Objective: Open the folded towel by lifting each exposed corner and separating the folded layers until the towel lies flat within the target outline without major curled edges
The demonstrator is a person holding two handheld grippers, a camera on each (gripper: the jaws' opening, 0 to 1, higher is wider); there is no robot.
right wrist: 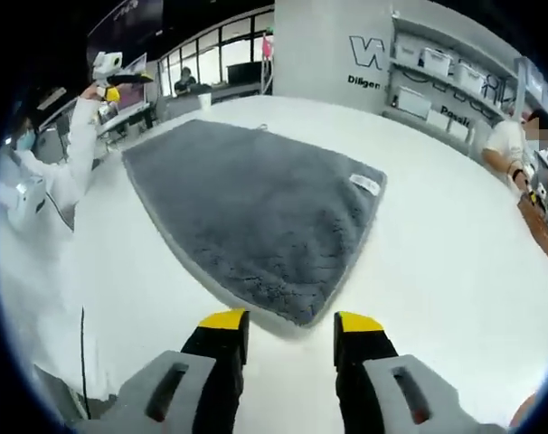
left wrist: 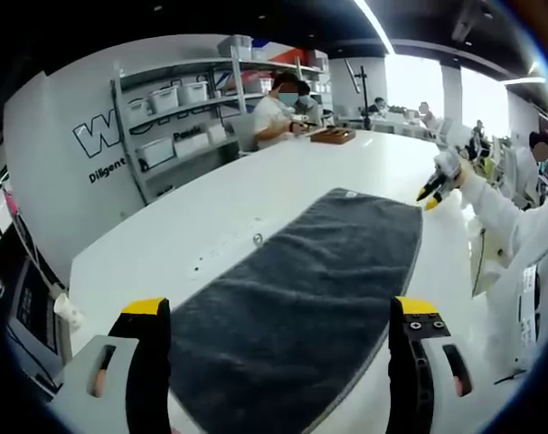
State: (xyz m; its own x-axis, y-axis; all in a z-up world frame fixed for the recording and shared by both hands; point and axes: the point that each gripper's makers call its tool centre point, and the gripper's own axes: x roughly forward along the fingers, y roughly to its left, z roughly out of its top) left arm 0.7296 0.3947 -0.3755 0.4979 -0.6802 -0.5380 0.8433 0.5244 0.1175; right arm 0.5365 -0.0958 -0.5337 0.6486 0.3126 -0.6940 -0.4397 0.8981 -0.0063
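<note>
Grey plush cloth covers the middle of the white table [left wrist: 283, 172]: the towel [left wrist: 301, 298] lies spread out flat, one layer as far as can be seen, its pile showing darker swirls. In the left gripper view it runs from 6 o'clock up toward 1 o'clock, passing between the left gripper's [left wrist: 278, 312] yellow-tipped black jaws, which stand wide apart with nothing in them. At 3 o'clock of that view the right gripper [left wrist: 434, 185] is held up off the table in a white-sleeved hand.

In the right gripper view the towel [right wrist: 256, 203] fills the centre, its near corner just beyond the right gripper [right wrist: 290, 321], whose jaws are parted and empty above the bare table [right wrist: 437, 271]. A small white care label [right wrist: 365, 183] sits near the towel's edge at 2 o'clock; its print is too small to read. At 10 o'clock the left gripper [right wrist: 120, 86] is raised by the person's arm.

A metal shelf rack [left wrist: 184, 108] with white bins stands against the wall at 11 o'clock of the left gripper view. Large dark wall lettering there begins with "W"; smaller words below read partly "Diligen" and "Possib". A seated person [left wrist: 274, 113] in white works at the table's far end beside a brown tray [left wrist: 333, 136].
</note>
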